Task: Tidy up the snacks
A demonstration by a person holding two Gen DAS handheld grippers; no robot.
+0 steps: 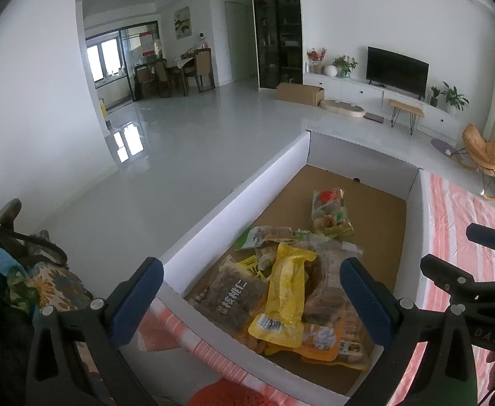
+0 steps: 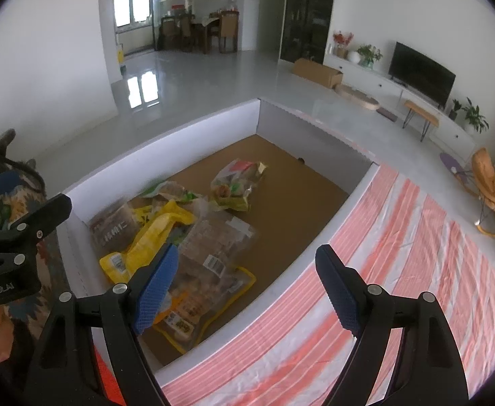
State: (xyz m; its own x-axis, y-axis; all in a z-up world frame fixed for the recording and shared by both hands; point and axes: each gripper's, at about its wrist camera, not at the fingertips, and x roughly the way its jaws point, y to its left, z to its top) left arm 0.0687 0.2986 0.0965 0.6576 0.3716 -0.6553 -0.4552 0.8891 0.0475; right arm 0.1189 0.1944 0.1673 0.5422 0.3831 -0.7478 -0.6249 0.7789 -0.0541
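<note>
Snack packets piled in white box (image 1: 234, 189).
Left gripper (image 1: 252, 299) and right gripper (image 2: 247, 284): fingers apart, holding nothing.

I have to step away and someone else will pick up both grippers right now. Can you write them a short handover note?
Left gripper: open, empty, over the near end of the white box.
Right gripper: open, empty, over the box's right wall and the striped cloth.
Snacks: all in the box. A pile at the near end, with the yellow pouch on top and the dark walnut pack beside it; one bag lies apart, further in.
Done: snacks boxed.
Left: the pile looks unsorted.
</note>
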